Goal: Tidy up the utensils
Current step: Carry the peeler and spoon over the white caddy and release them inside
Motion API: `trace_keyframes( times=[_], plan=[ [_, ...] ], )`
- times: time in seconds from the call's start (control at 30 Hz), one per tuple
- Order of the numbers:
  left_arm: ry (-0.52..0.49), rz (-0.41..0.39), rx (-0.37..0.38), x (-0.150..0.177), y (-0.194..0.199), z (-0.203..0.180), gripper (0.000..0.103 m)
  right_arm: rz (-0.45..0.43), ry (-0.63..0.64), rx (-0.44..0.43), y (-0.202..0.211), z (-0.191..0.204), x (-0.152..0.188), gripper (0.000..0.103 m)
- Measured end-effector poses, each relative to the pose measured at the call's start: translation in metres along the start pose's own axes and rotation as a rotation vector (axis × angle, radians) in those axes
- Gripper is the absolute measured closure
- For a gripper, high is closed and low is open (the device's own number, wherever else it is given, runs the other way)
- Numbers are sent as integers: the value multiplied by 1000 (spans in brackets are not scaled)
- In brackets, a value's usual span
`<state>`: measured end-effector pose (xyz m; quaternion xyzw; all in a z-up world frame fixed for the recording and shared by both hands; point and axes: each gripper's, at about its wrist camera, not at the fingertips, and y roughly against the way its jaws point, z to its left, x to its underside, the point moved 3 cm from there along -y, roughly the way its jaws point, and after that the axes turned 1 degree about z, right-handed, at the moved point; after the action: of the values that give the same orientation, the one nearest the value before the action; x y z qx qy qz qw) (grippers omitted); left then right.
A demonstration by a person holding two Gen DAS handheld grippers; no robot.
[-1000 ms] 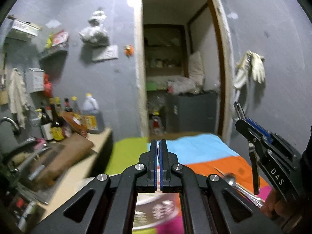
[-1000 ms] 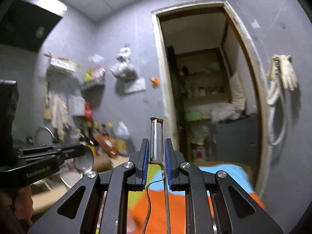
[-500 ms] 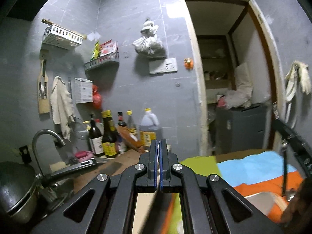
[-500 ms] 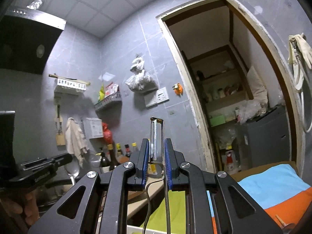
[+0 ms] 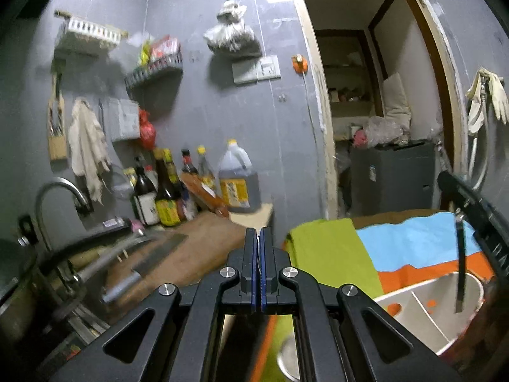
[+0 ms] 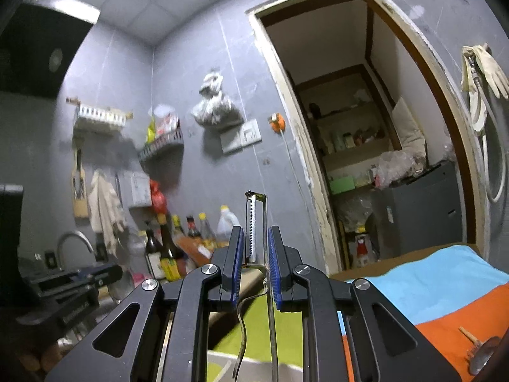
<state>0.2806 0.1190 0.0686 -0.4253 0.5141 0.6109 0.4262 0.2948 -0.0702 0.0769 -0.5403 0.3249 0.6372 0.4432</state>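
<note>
Left to right. Worktop at left: cleaver [image 5: 152, 261] flat on the wooden board [image 5: 203, 248], bottles against the wall. Not part of this step.

Left gripper [image 5: 258, 238]: pads pressed together. A spoon-like bowl shows blurred below the jaws; can't tell if it's held.

Right gripper [image 6: 255, 242]: pinching a wire-frame peeler [image 6: 254, 222], blade upright past the tips, handle trailing below.

In the left wrist view the peeler hangs over the white divided caddy [image 5: 423, 305], near the right edge of the colour-block table cloth [image 5: 413, 245].

My read: step is dropping the peeler in.
- lower handle-first into one compartment
- keep it vertical, clear the divider
- release only once it's well inside the rim
- Risk: the wire handle catching the rim or tipping the caddy.
</note>
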Motion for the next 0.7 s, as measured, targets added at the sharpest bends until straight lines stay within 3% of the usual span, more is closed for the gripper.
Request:
trace_keyframes(
  times=[0.37, 0.47, 0.53, 0.67, 0.7],
  plan=[
    [142, 110, 192, 9, 6, -4, 99, 171, 64, -16, 8, -6, 16, 88],
    [181, 140, 236, 11, 9, -3, 87, 190, 63, -44, 12, -4, 17, 87],
    [201, 136, 256, 11, 14, -3, 74, 203, 59, -65, 16, -3, 16, 75],
    [235, 108, 289, 4, 29, -4, 64, 187, 70, -80, 28, -3, 6, 70],
    [239, 101, 294, 1, 32, -5, 60, 181, 77, -78, 32, -3, 2, 64]
  ],
)
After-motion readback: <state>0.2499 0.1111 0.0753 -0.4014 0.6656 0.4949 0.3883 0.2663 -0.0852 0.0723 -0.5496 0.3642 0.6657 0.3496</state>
